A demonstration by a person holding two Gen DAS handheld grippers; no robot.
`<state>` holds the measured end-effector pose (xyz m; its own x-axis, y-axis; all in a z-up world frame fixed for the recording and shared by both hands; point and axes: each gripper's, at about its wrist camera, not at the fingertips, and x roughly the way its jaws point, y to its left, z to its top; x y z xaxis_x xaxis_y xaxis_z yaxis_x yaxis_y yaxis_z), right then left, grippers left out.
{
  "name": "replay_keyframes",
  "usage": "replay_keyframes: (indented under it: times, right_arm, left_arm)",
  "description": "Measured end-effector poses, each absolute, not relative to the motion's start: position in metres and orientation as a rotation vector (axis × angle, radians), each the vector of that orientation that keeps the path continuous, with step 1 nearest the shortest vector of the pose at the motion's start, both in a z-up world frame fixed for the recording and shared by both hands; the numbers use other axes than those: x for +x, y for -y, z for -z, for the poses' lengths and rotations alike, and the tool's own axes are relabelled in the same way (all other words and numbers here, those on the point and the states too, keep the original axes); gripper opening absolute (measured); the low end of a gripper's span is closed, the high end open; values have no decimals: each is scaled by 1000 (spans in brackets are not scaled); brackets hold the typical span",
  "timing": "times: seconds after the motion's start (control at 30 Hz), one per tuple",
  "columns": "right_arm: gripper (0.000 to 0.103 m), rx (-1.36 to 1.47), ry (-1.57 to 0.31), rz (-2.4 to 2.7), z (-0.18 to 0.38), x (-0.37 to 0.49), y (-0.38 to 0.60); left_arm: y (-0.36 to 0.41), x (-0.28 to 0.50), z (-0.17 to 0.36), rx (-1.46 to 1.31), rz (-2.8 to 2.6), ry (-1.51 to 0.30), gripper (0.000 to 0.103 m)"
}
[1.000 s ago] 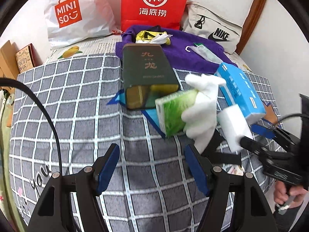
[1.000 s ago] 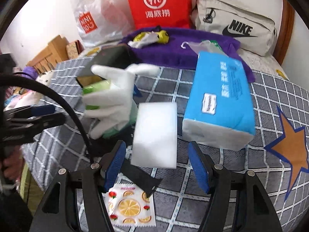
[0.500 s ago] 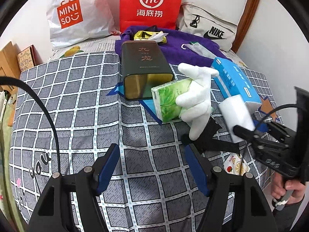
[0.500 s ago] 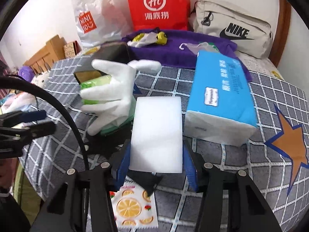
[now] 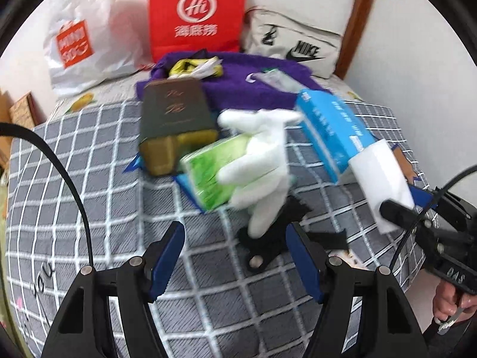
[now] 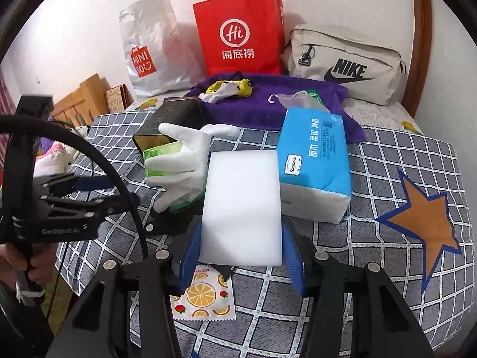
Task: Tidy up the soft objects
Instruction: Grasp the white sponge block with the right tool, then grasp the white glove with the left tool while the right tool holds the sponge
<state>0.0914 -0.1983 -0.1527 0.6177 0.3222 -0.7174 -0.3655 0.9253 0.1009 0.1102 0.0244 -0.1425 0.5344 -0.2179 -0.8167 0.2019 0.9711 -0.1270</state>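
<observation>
My right gripper [image 6: 241, 238] is shut on a white sponge block [image 6: 241, 208], held just above the checked bedcover [image 6: 387, 155]. The left wrist view shows the same sponge [image 5: 381, 176] raised at the right. A white glove [image 5: 259, 164] stands on a black stand [image 5: 268, 244], wrapped over a green tissue pack [image 5: 211, 173]. A blue tissue pack [image 6: 313, 161] lies right of the sponge. My left gripper [image 5: 235, 235] is open with nothing between its fingers, just short of the stand.
A dark tin box [image 5: 176, 113] lies behind the glove. A purple towel [image 6: 268, 95] with small items, a Miniso bag [image 6: 149, 50], a red paper bag [image 6: 238, 32] and a Nike bag [image 6: 342, 62] line the back. A fruit-print packet [image 6: 205, 295] lies under the right gripper.
The right gripper closed on the white sponge and lifted it off the bedcover. The left gripper shifted sideways, still open; its view is now blurred.
</observation>
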Motion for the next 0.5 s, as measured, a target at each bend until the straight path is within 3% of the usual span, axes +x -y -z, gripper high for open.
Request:
replay_keyframes:
  times: [0.5]
  right_arm:
    - [51, -49, -805, -367, 151, 80, 222]
  left_arm:
    - [33, 162, 172, 87, 264, -1051, 69]
